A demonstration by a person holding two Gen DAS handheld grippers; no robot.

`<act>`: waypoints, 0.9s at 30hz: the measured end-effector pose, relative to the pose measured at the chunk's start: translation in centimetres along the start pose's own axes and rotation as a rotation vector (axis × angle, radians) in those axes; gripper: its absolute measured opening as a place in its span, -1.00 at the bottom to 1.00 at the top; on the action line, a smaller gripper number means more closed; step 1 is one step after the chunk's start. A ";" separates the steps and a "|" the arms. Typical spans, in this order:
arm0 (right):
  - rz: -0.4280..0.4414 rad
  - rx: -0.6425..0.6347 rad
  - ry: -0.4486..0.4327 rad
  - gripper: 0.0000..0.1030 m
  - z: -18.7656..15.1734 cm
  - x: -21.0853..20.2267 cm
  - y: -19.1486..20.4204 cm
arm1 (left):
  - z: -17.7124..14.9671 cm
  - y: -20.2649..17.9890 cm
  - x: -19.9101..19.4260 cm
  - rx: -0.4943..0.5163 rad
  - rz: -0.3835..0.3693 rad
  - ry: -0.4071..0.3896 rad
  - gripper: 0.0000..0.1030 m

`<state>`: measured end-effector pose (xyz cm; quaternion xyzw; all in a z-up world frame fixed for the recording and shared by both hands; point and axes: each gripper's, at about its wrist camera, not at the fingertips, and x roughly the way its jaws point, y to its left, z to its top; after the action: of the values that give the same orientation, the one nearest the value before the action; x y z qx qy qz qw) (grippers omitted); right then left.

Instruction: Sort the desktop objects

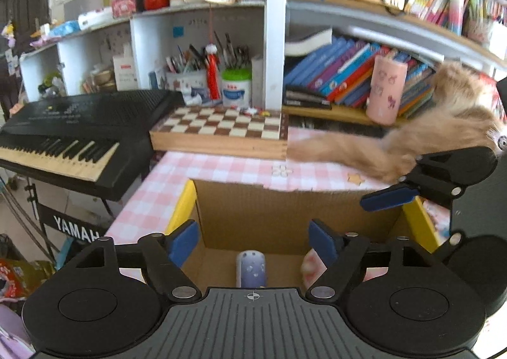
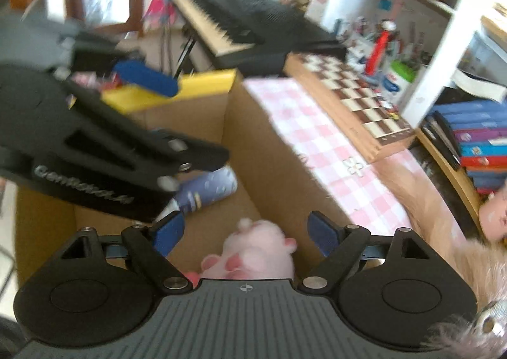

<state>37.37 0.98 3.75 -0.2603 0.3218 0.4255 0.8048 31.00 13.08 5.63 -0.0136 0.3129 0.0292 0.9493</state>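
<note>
Left gripper (image 1: 253,243): fingers spread wide, nothing between the blue pads; it hangs over an open cardboard box (image 1: 253,210). Below and between its fingers, on the box floor: a lavender patterned cylinder (image 1: 251,267), lying down. Just inside its right finger: a pink plush toy (image 1: 312,267), also in the box.

Right gripper (image 2: 245,234): fingers likewise apart, clasping nothing. Directly under and between them: the same pink plush toy (image 2: 256,248), resting on the box floor. Beyond its left finger: the cylinder (image 2: 206,189), partly hidden by the other gripper's body.

Box: yellow-taped flaps, standing on a pink checked tablecloth (image 1: 221,167).

Beyond the left gripper's right finger: a long tan furry item (image 1: 396,150), lying on the cloth; what it is cannot be told.

Farther ahead: a wooden chessboard (image 1: 221,128), a black keyboard (image 1: 79,131) to its left, then shelves with books (image 1: 342,74) and pen pots.
</note>
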 end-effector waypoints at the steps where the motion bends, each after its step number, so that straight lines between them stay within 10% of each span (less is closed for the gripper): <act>1: -0.009 0.026 -0.019 0.64 0.0 -0.6 -0.2 | 0.0 0.1 -0.5 -0.007 0.000 -0.011 0.59; 27: -0.345 0.460 -0.269 0.71 -6.2 -12.3 3.0 | -4.3 0.4 -9.7 -0.096 -0.036 -0.108 0.72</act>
<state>27.66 -8.19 8.31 -0.0633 0.2513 0.2293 0.9382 20.70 12.82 7.94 -0.0629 0.2593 0.0277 0.9634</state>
